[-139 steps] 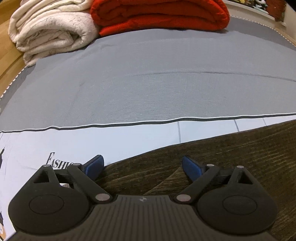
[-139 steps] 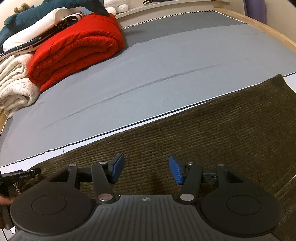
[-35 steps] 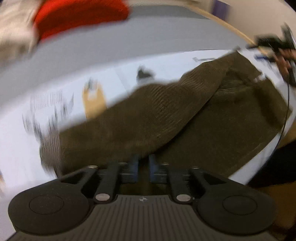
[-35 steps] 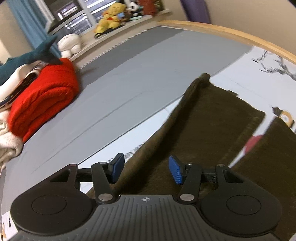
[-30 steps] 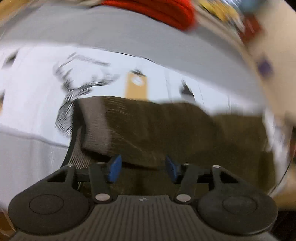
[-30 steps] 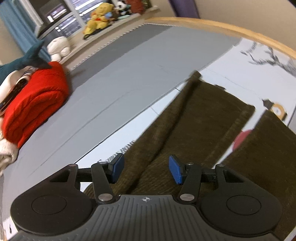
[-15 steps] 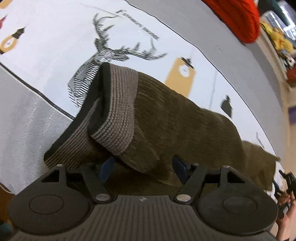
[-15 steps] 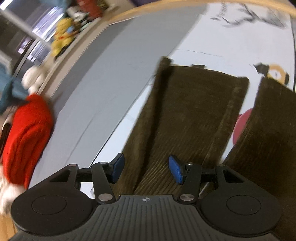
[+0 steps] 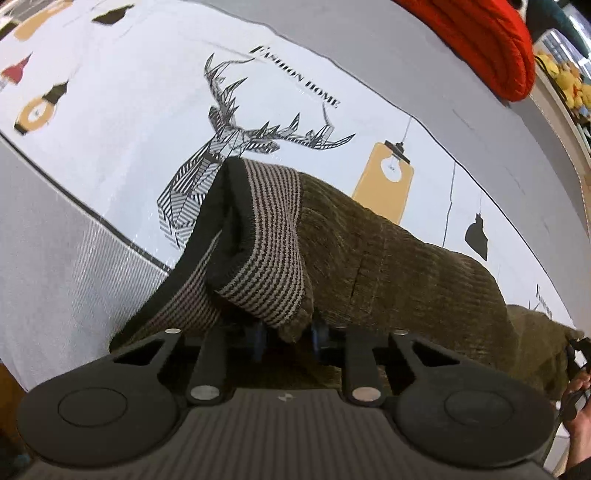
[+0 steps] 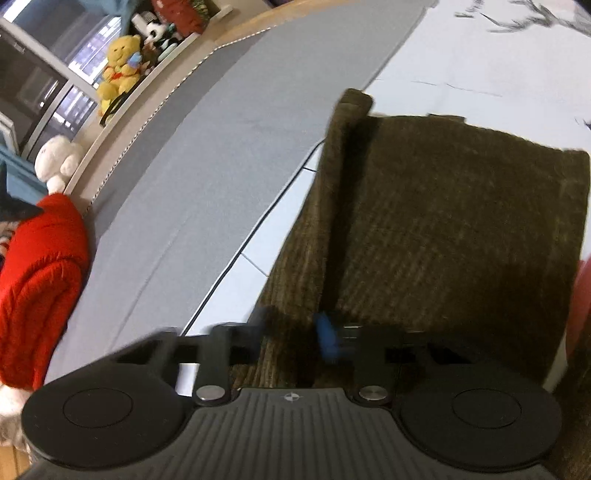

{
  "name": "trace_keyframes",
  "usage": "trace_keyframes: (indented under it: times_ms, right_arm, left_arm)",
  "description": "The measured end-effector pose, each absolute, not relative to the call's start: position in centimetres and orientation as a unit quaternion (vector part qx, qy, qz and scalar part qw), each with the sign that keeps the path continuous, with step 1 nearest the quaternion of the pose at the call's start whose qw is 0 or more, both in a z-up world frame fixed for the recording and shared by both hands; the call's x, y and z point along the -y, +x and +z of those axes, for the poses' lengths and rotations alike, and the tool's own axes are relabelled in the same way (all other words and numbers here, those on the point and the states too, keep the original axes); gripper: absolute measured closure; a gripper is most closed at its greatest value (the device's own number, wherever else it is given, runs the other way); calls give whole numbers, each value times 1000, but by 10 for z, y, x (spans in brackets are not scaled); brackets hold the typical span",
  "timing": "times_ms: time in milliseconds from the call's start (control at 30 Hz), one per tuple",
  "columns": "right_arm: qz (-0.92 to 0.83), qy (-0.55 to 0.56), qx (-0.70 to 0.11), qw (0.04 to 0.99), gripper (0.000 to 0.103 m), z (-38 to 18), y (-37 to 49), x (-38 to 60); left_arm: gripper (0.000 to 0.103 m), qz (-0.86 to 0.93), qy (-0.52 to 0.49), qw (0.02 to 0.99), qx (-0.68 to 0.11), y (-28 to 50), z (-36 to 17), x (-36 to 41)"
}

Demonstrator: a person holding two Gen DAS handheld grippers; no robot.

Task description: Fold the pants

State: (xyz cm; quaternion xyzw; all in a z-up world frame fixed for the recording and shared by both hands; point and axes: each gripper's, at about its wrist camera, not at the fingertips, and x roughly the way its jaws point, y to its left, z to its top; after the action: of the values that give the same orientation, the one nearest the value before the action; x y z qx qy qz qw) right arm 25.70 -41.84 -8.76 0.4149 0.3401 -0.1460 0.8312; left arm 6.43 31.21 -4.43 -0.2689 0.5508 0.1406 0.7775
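Dark olive corduroy pants [image 9: 406,266] lie on a printed white and grey bed sheet [image 9: 147,92]. Their striped ribbed waistband [image 9: 269,236] is folded over in the left wrist view. My left gripper [image 9: 286,334] is closed down on the waist corner of the pants. In the right wrist view the pants [image 10: 443,229] show one leg folded, its hem at the far end. My right gripper [image 10: 291,328] is closing on the folded edge of a leg; its blue pads [image 10: 327,334] are blurred.
A red folded blanket [image 9: 480,40] lies at the head of the bed, also in the right wrist view [image 10: 37,273]. Stuffed toys [image 10: 118,70] sit on a window ledge. A wooden bed rim [image 10: 258,26] runs behind. A person's hand [image 9: 576,402] is at right.
Both grippers were open half a second ago. The left has narrowed onto the waistband corner. The right has narrowed onto the leg edge and moved closer to the cloth.
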Motion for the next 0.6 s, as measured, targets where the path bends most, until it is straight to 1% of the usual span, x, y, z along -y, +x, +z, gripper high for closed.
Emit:
trace_keyframes:
  times_ms: [100, 200, 233, 300, 367, 433, 500, 533, 600]
  right_arm:
    - [-149, 417, -316, 839, 91, -71, 245, 418]
    - [-146, 412, -300, 848, 93, -34, 222, 419]
    - [-141, 412, -293, 851, 95, -21, 210, 420]
    - [-134, 410, -281, 857, 96, 6, 180, 419]
    - [-133, 398, -285, 862, 96, 28, 145, 419]
    - [-136, 384, -291, 866, 96, 42, 100, 422]
    - [-138, 367, -293, 872, 96, 45, 52, 425]
    - [-143, 360, -305, 870, 96, 39, 30, 429]
    - [-152, 343, -367, 852, 96, 11, 0, 433]
  left_arm:
    - [84, 132, -265, 789, -538, 59, -37, -314]
    - [88, 119, -272, 809, -507, 45, -24, -318]
    - [89, 113, -272, 816, -497, 40, -19, -319]
    - [91, 101, -268, 832, -475, 29, -9, -320]
    - [92, 91, -255, 850, -452, 14, -3, -322]
    - [92, 86, -261, 857, -437, -3, -4, -329]
    - [93, 89, -275, 854, -434, -18, -10, -342]
    - [93, 94, -288, 843, -445, -22, -13, -349]
    - [92, 91, -304, 835, -450, -28, -15, -359]
